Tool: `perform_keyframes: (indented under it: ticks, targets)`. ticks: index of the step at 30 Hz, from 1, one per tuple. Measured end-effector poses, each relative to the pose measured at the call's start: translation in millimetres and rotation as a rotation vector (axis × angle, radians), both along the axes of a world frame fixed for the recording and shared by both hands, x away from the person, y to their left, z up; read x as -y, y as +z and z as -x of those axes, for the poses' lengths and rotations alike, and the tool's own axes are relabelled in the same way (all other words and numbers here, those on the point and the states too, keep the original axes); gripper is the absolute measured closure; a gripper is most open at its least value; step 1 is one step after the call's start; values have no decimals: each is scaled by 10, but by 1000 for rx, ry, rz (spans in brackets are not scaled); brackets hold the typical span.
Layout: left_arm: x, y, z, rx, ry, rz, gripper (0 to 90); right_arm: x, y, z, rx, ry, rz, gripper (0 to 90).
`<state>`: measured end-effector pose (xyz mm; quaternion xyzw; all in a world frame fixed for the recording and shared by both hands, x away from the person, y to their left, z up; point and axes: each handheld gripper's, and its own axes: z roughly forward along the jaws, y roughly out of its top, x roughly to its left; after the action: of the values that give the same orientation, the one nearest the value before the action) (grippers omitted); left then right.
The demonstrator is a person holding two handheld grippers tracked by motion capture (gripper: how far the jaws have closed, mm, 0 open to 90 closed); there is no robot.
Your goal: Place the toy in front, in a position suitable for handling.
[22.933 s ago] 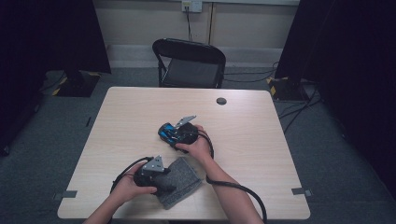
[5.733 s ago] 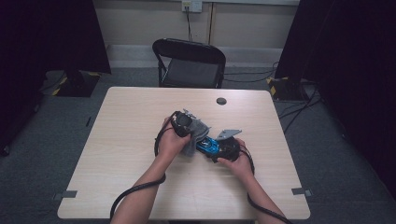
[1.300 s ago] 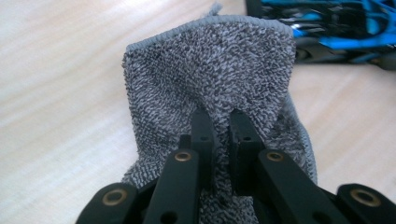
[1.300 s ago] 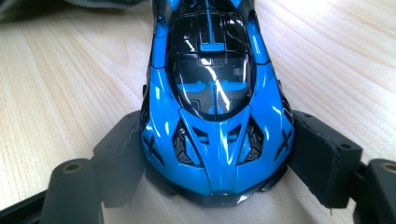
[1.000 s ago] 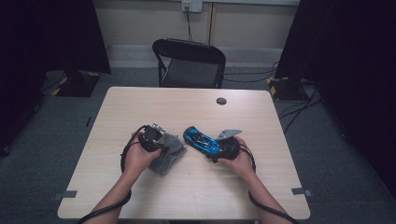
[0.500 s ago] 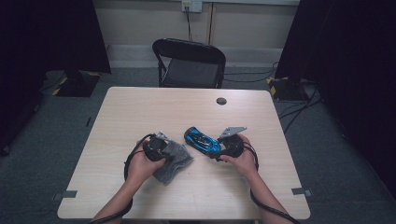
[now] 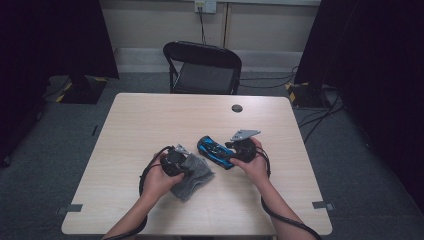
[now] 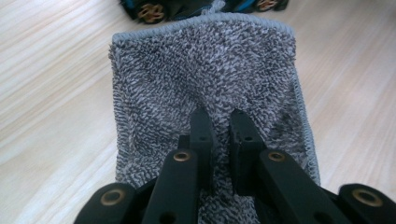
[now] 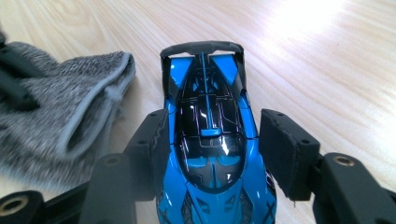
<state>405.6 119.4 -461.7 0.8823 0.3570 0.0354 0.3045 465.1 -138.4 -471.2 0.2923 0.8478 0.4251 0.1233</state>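
Observation:
A blue and black toy car [image 7: 215,150] is at the table's middle, its rear wing pointing away in the right gripper view [image 9: 205,93]. My right gripper [image 7: 226,153] [image 9: 212,135] has just been closing and its pads now sit against the car's two sides. A folded grey cloth [image 7: 198,175] [image 8: 205,70] lies just left of the car, its far edge almost touching the car's wheels [image 8: 149,11]. My left gripper [image 7: 190,164] [image 8: 219,116] is shut on a pinch of this cloth.
The light wooden table [image 7: 150,120] has bare room at the back and left. A small dark round disc [image 7: 237,108] lies near the far edge. A black folding chair [image 7: 202,65] stands behind the table. Cables trail from both grippers toward the front edge.
My left hand has carried the cloth rightward and a little toward the front edge, bringing it up beside the car. The right gripper's jaws have narrowed around the car.

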Motion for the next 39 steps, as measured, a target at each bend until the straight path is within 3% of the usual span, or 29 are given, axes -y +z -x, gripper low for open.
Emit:
perform_keyframes:
  ticks: [15, 20, 22, 23, 24, 25, 26, 27, 28, 30, 35, 37, 39]
  targets:
    - [141, -21, 60, 6, -11, 16, 820, -175, -49, -109, -1, 25, 18, 511]
    - [182, -47, 83, 18, -14, 21, 813, -242, -95, -129, 11, 29, 82, 510]
    - [184, -61, 93, 27, -14, 29, 798, -234, -117, -130, 15, 28, 62, 510]
    - [178, -66, 99, 33, -16, 31, 784, -223, -119, -138, 8, 29, 55, 511]
    - [156, -73, 119, 67, -13, 41, 701, -207, -120, -139, 1, 30, 49, 512]
    - [156, -73, 119, 67, -13, 41, 681, -207, -120, -139, 1, 30, 49, 512]
    - [133, -68, 140, 98, -26, 42, 656, -197, -133, -119, 16, 31, 45, 512]
    - [133, -68, 140, 98, -26, 42, 604, -197, -133, -119, 16, 31, 45, 512]
    - [115, -63, 154, 127, -34, 37, 604, -192, -135, -115, 15, 28, 44, 511]
    - [69, -60, 187, 168, -31, 38, 466, -178, -145, -115, 10, 22, 27, 511]
    - [-63, -123, 277, 171, 8, 33, 374, -176, -152, -93, 23, 18, 29, 510]
    - [-53, -213, 311, 164, -1, 11, 362, -173, -156, -87, 28, 15, 27, 511]
    - [-35, -275, 323, 172, -3, 25, 364, -168, -157, -83, 28, 15, 26, 510]
